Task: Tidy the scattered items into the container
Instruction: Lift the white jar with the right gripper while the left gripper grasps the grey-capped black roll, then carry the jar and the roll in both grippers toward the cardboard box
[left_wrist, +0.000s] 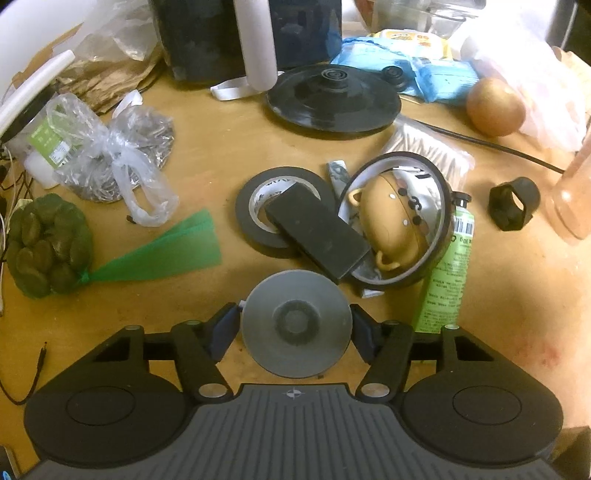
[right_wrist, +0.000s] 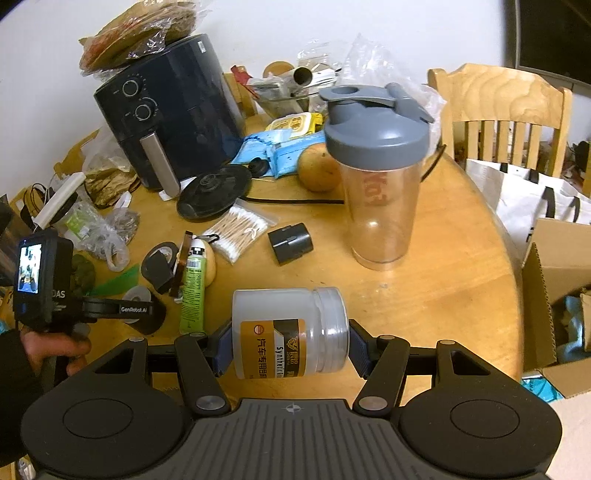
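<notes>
Right gripper (right_wrist: 290, 349) clamping white jar (right_wrist: 290, 334), left gripper (left_wrist: 295, 328) pinching grey lid (left_wrist: 296, 328)

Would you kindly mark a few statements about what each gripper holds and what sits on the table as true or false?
1. The right gripper holds a plastic jar lying on its side. True.
2. The left gripper is empty. False: it grips a grey disc.
3. The shaker bottle stands upright, lid on. True.
4. The black block lies apart from the black tape roll. False: it rests across the roll.
</notes>
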